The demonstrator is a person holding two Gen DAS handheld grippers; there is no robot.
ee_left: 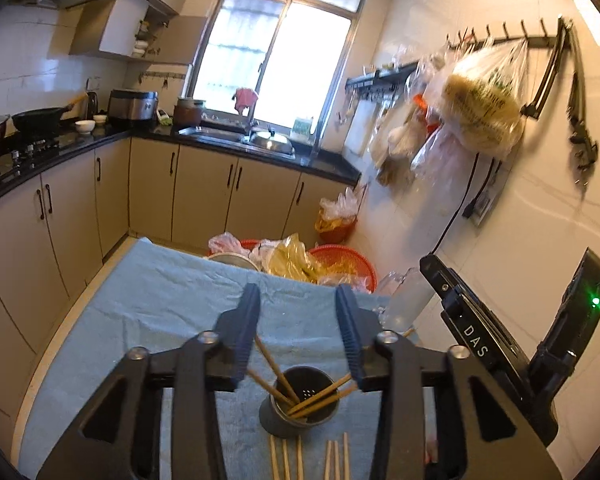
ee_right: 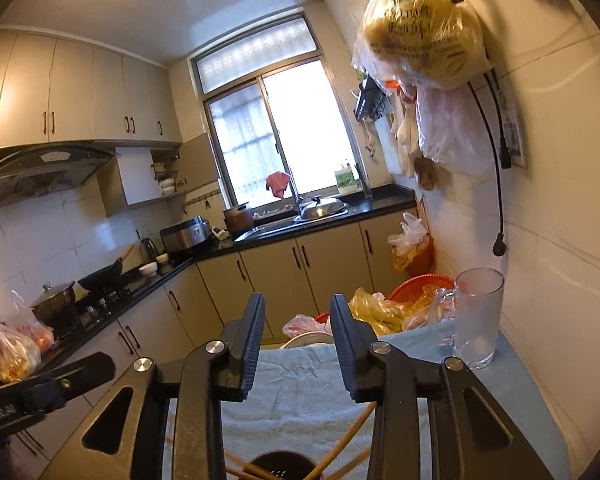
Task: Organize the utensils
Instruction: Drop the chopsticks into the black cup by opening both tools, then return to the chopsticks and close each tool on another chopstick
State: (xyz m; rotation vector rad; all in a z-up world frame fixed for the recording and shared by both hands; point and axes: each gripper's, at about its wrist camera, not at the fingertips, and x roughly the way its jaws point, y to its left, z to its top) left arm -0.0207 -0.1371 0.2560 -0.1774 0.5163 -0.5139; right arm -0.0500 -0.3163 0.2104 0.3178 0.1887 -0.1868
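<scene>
Presently, the left gripper and right gripper both stand partly open, holding nothing. The metal cup sits on the blue towel, 4 chopsticks leaning inside; 6 loose chopsticks lie just beside it.

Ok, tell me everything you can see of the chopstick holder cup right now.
The chopstick holder cup is a dark round metal-looking cylinder standing upright on the blue towel. Small drain holes show in its bottom. Several wooden chopsticks lean inside it, fanned both ways over the rim. More chopsticks lie flat on the towel, nearer the camera. Neither gripper touches it.
</scene>
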